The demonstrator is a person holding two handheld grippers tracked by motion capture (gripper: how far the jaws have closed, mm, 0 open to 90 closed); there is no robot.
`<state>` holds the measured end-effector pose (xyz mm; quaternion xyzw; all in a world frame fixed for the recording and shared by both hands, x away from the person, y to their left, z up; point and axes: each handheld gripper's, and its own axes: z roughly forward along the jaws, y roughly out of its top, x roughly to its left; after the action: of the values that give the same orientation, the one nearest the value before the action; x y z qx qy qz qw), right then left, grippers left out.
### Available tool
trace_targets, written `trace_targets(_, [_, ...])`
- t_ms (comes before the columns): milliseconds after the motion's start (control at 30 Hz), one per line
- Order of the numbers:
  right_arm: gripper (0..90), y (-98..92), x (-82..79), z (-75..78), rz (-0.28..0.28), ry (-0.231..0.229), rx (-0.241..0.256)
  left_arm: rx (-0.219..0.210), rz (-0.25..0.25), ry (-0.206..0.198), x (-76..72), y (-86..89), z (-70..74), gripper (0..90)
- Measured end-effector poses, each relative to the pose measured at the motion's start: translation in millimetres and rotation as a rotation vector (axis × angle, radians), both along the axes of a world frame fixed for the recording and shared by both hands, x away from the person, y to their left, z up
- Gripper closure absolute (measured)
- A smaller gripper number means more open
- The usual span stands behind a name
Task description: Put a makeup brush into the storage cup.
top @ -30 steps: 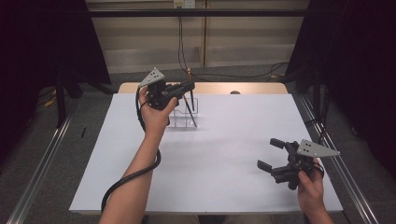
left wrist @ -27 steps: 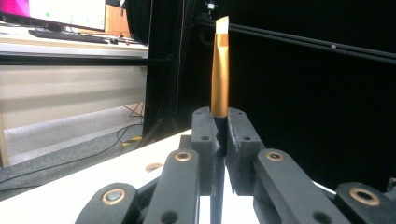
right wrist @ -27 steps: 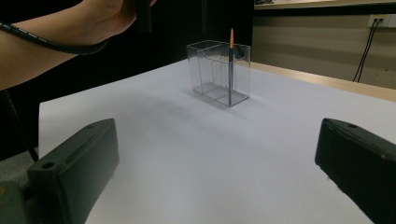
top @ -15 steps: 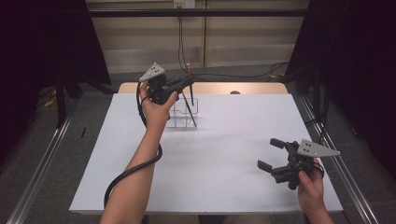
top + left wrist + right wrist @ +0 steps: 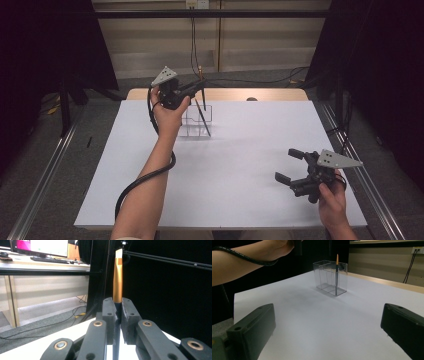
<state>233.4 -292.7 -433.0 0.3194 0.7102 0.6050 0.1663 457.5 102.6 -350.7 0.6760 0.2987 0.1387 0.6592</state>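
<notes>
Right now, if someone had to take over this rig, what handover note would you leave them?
Left gripper: shut on the paintbrush, held above the clear organizer at the far middle of the table.
Right gripper: open and holding nothing, near the table's right front.
Things: in the right gripper view the brush stands upright with its lower end inside the organizer, at the front corner; its gold ferrule points up.
Done: brush picked up and brought to the organizer, its lower end in.
Left: most likely lower it, check that it will stand, open the left jaws and draw back.
</notes>
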Motion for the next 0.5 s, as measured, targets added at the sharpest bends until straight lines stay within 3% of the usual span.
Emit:
trace_targets(200, [0.0,0.5,-0.3,0.6,0.003,-0.002,-0.001,0.026,0.027,-0.011,3.4,-2.9,-4.8,82.9])
trace_targets(500, [0.0,-0.7,-0.5,0.7,0.000,-0.006,0.000,0.031,0.050,-0.005,6.0,-4.1,-14.4,82.9])
